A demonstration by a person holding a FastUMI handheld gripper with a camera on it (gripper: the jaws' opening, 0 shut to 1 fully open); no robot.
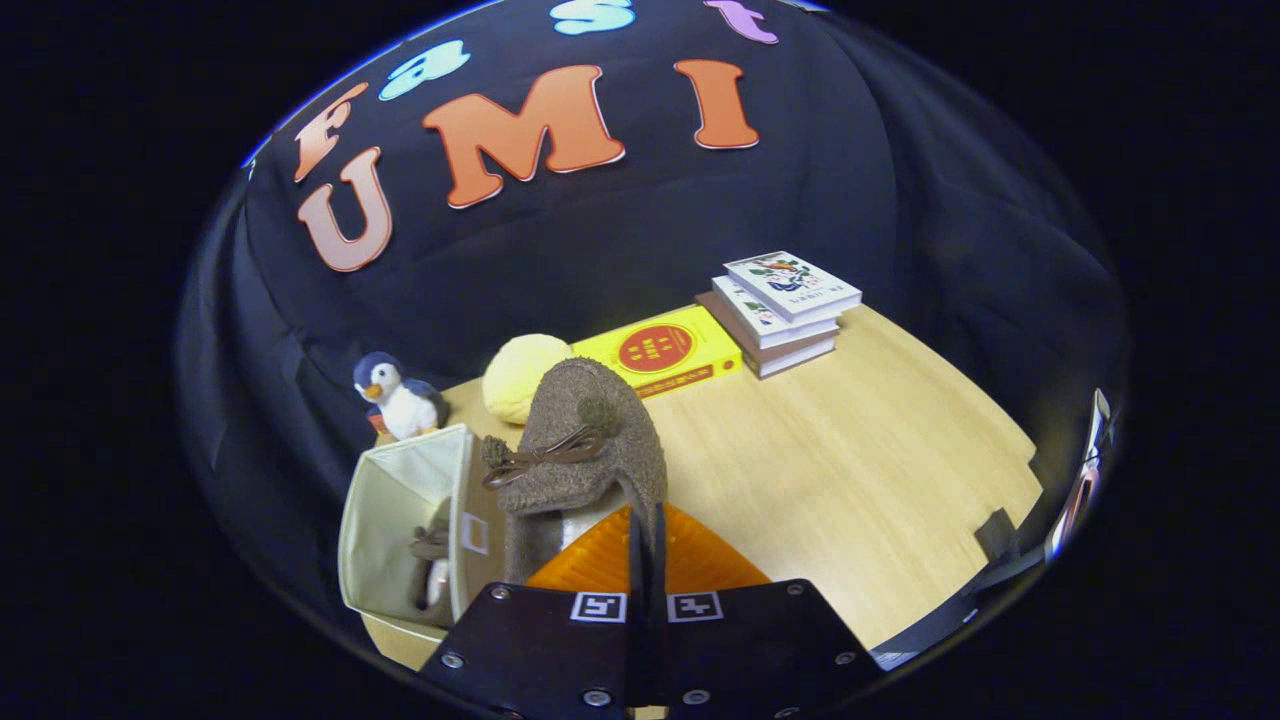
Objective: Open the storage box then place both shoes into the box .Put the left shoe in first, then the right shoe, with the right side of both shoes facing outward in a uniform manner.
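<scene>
My gripper [645,540] is shut on the heel rim of a brown fuzzy shoe [585,450], which hangs toe forward above the table with its dark lace bow on top. Just left of the shoe stands the cream storage box [400,490] with its opening towards me. Another brown shoe [432,565] lies inside the box, partly hidden by the box's wall. The held shoe hangs beside the box's right wall, outside it.
Beyond the box sit a penguin plush [398,397] and a yellow round plush [522,375]. A yellow book [665,352] and a stack of books [785,310] lie at the far side of the wooden table [860,480].
</scene>
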